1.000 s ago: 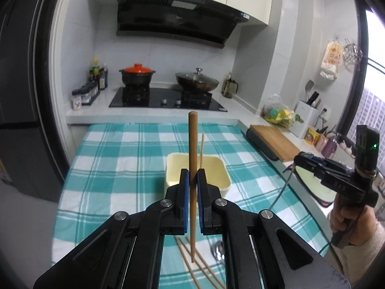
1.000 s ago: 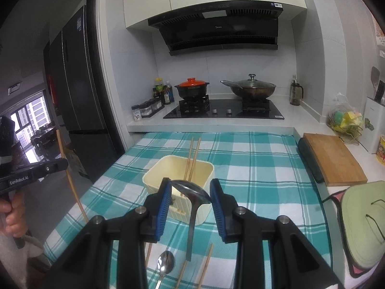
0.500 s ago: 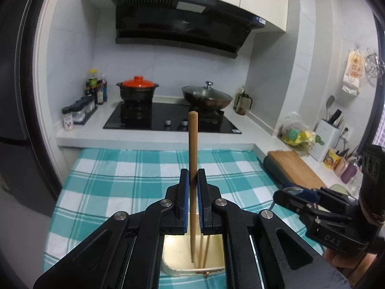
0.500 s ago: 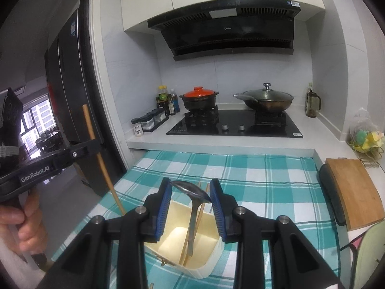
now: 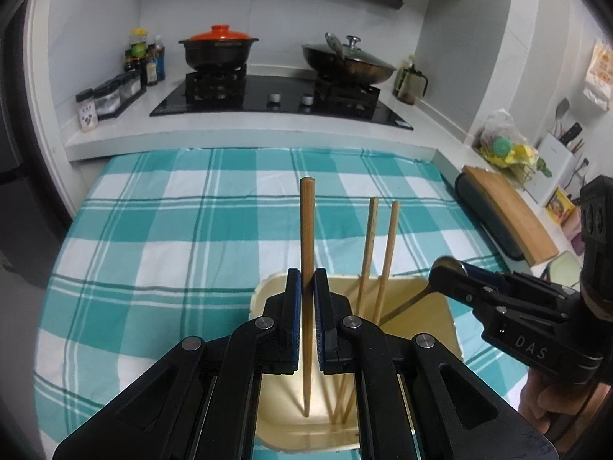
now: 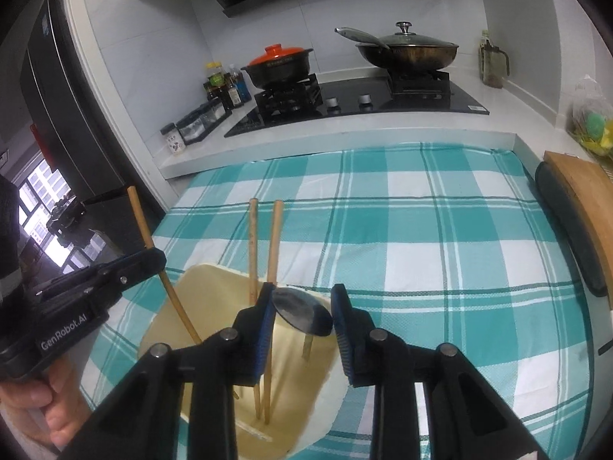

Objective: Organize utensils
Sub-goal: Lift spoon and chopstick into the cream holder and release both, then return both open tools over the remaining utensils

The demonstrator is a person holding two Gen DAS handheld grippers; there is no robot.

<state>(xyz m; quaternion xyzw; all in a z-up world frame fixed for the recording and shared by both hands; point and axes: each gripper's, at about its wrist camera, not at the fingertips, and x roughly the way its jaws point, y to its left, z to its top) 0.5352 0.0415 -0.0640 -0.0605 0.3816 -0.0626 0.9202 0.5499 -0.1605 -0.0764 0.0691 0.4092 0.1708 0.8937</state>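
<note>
Over the yellow bin (image 5: 264, 295) on the checked bench (image 5: 153, 230), the left wrist view shows the left gripper (image 5: 307, 287) with its jaws narrow and clamped on an upright chopstick (image 5: 306, 230). The stick's lower tip hangs inside the bin, close to the floor; whether it touches is hard to tell from this angle. Two more chopsticks (image 5: 377, 253) already lean in the bin against its far wall. At the right edge the right gripper (image 5: 446, 272) reaches in, with a spoon (image 5: 406, 303) slanting from its tip down into the bin.

From the right wrist view, the right gripper's (image 6: 302, 314) jaws stand part open and have just been closing a little, with the spoon's (image 6: 302, 312) bowl between them and its handle pointing down into the bin (image 6: 199, 287). The left pad looks to touch the bowl's edge, while a gap shows at the right pad, so I judge it loosely cradled, not firmly pinched. The pair of chopsticks (image 6: 264, 237) stands just behind the jaws. At left, the left gripper (image 6: 153, 258) holds its chopstick (image 6: 141, 222) slanting into the bin.

Judged from this, two chopsticks are stowed and two more items are over the bin awaiting release. Whether loose utensils remain elsewhere on the bench is not visible here.
</note>
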